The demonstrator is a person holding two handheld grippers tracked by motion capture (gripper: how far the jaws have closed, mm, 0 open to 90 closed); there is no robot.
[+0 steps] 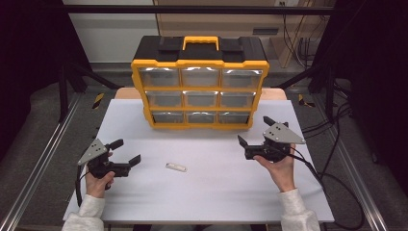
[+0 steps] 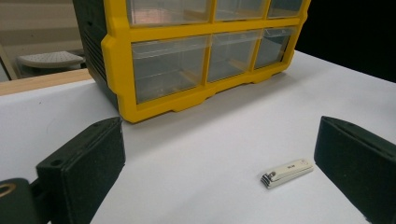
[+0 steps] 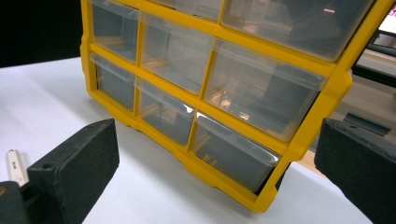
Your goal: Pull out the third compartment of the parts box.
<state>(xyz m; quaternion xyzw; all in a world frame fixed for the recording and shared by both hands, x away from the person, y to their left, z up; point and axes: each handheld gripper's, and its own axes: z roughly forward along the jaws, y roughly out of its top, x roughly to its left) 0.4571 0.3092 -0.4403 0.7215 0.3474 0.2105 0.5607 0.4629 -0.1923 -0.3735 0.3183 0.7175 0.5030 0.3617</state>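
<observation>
Near the frame's lower middle, a nail clipper (image 1: pixel 175 167) lies on the white desk (image 1: pixel 207 192). Left claw (image 1: pixel 126 153) and right claw (image 1: pixel 253 131) flank it, both spread wide and empty, below the yellow drawer cabinet (image 1: pixel 199 89).

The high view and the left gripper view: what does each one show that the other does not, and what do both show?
High view alone: both hands, the right hand-held gripper open, the left hand-held gripper open, and the organizer's black top with its yellow handle.

Left gripper view alone: the metal jaws at one end of the nail clipper.

Both: the nail clipper, the yellow drawer organizer and the white table.

A white table (image 1: pixel 216 192) stands on grey floor (image 1: pixel 43 120), black frame posts (image 1: pixel 62 91) alongside.
</observation>
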